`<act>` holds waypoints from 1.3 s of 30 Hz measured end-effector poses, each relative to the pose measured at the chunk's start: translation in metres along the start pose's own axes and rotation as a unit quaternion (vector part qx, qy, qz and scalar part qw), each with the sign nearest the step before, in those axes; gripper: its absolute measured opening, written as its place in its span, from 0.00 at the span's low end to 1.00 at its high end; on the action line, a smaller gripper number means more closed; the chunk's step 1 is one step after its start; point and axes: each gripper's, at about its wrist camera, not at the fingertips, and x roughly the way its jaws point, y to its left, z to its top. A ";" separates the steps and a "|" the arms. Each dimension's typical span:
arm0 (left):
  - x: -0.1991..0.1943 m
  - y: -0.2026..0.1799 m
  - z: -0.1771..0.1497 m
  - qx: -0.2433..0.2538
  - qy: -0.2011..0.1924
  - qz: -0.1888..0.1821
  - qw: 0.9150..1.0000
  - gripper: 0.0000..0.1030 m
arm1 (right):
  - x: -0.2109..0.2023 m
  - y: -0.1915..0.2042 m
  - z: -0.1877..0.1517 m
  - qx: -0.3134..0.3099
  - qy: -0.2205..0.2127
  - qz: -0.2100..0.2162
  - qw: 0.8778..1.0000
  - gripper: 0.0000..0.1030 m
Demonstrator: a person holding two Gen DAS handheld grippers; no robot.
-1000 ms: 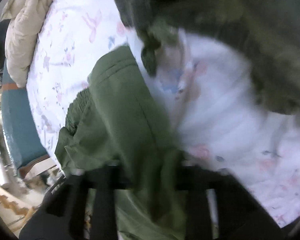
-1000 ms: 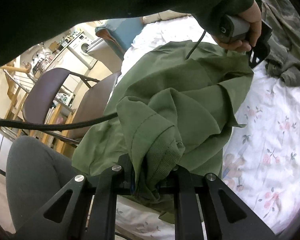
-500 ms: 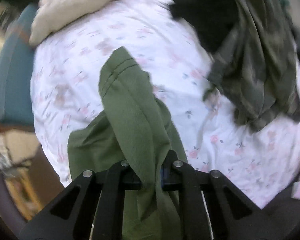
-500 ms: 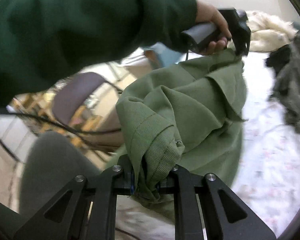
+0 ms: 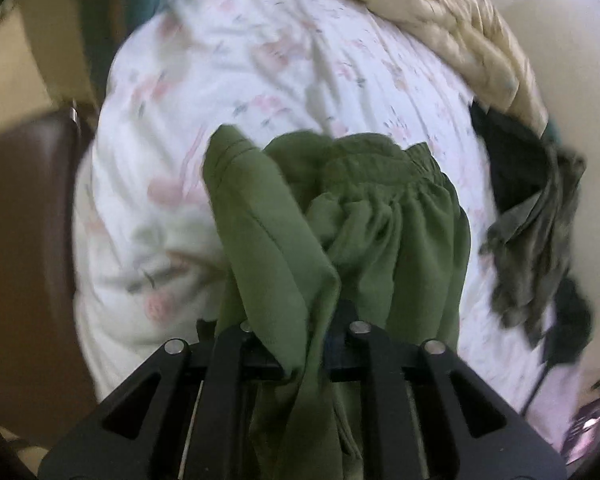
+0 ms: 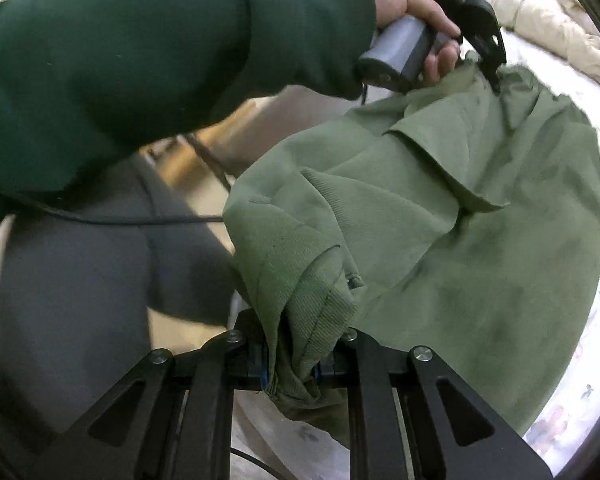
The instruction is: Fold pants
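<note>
My right tongs [image 6: 292, 364] are pinched on a ribbed, knit-textured cuff of the olive green pants [image 6: 480, 240], the bunched hem crammed between the black jaws. My left tongs [image 5: 300, 360] are clamped on another thick fold of the same pants [image 5: 380, 232], whose gathered elastic waistband puckers into small pleats ahead of the jaws. From the right wrist I see my left hand [image 6: 416, 4], in a dark green sleeve [image 6: 160, 60], gripping the grey handle, the fabric hanging slack between both tongs in broad soft creases over the bed. Below lies a white floral sheet [image 5: 260, 60], a quilted cream comforter [image 5: 460, 28] at its far edge, and a crumpled grey-green garment [image 5: 540, 220] to the right.
</note>
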 end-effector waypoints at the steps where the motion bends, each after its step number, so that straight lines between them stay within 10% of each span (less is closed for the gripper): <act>1: 0.002 0.004 -0.002 -0.006 -0.003 -0.006 1.000 0.18 | 0.004 -0.002 -0.003 0.004 0.011 -0.001 1.000 0.14; 11: -0.095 -0.009 -0.013 0.052 -0.058 0.011 0.997 0.79 | 0.017 -0.011 -0.011 0.034 0.017 -0.003 0.999 0.19; 17: -0.176 -0.012 -0.074 0.061 -0.118 0.085 0.987 0.82 | 0.019 0.008 -0.014 0.042 0.000 -0.026 0.999 0.28; 21: -0.196 0.012 -0.127 0.034 -0.112 0.117 0.986 0.82 | 0.018 0.021 -0.017 0.042 -0.021 0.018 0.999 0.62; 24: -0.195 0.035 -0.165 0.007 -0.113 0.125 0.986 0.82 | 0.019 0.044 -0.021 -0.026 0.016 0.013 0.999 0.62; 32: -0.189 0.067 -0.170 -0.100 -0.112 0.092 0.984 0.82 | -0.053 0.000 -0.003 0.092 -0.086 0.031 0.992 0.59; 35: -0.188 0.056 -0.165 -0.085 -0.122 0.100 0.984 0.82 | -0.022 -0.018 0.004 0.128 -0.049 -0.021 0.990 0.16; 39: -0.184 0.046 -0.163 -0.070 -0.114 0.095 0.986 0.82 | 0.049 -0.006 0.018 0.147 -0.008 -0.002 0.989 0.13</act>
